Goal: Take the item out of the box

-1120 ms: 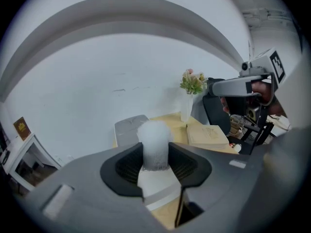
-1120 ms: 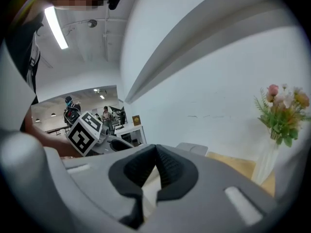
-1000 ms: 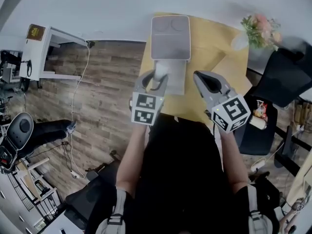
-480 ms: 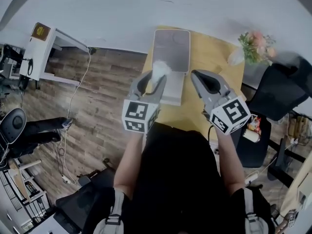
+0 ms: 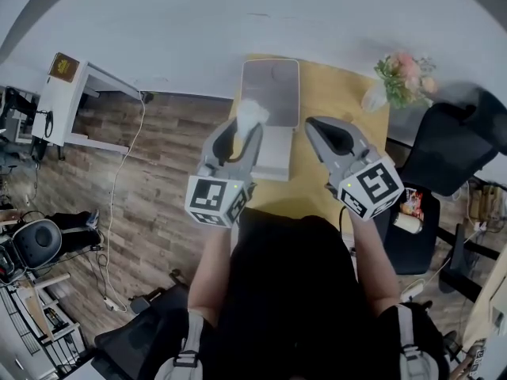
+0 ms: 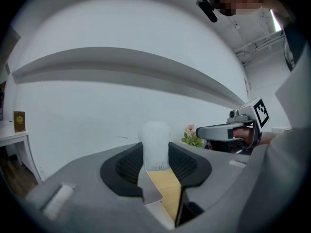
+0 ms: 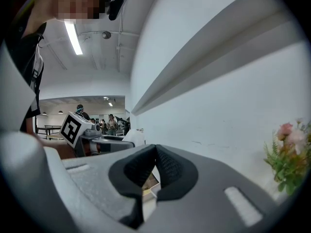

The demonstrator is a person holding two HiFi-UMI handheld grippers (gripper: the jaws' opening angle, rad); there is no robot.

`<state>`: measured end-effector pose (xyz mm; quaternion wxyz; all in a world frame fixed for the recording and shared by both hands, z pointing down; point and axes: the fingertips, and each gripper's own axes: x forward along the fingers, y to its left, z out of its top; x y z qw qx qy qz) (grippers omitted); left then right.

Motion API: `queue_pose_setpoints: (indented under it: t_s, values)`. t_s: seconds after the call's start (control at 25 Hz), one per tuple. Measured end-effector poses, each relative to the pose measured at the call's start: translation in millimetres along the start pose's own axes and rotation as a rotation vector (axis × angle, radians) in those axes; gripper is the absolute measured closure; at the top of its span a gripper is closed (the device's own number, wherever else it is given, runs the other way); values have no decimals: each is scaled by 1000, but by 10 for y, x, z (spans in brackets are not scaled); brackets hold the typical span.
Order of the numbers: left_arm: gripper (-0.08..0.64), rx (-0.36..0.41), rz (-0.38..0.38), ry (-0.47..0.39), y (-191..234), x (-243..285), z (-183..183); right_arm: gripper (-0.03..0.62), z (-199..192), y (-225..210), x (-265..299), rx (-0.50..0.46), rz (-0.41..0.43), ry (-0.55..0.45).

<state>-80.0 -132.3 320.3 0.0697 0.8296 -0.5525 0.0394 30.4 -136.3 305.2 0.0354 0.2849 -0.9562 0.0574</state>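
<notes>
White wall (image 5: 238, 14) fills the top, wood floor (image 5: 158, 157) the left. The person's black top (image 5: 285, 291) takes up the bottom centre. Yellow table (image 5: 344, 97) stands against the wall, black chair (image 5: 455, 133) to its right, small white side table (image 5: 75, 93) far left.

Box (image 5: 273, 81) on the table, open: grey lid laid back toward the wall, white base nearer the person.

Left gripper (image 5: 242, 133) reaches over the box's left edge. In the left gripper view its jaws (image 6: 156, 165) stand partly apart and are clamped on the item (image 6: 155, 140), pads pressing on both sides. Item is white and frosted-looking (can't tell what it is), sticks up above the pads, upright, with only wall behind it. Head view puts the item (image 5: 251, 113) at the box's left rim, out of the base as far as I can tell.

Right gripper (image 5: 321, 129) is just right of the box, over bare table, well apart from the item. Right gripper view: pad tips (image 7: 156, 148) together, nothing gripped, a bit of table and box edge seen below them.

Flowers (image 5: 404, 74) at the table's far right corner, also seen in both gripper views (image 6: 193, 137) (image 7: 286, 154).
</notes>
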Motion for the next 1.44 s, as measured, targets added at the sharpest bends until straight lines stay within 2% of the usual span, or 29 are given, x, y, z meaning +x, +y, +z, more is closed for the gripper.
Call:
queue_pose_setpoints:
  t_s: [0.44, 1.44]
  values:
    - [390, -11, -22, -32, -39, -16, 129, 591, -7, -42, -34, 4, -18, 2]
    - [390, -10, -21, -5, -11, -39, 27, 590, -55, -16, -46, -10, -33, 20]
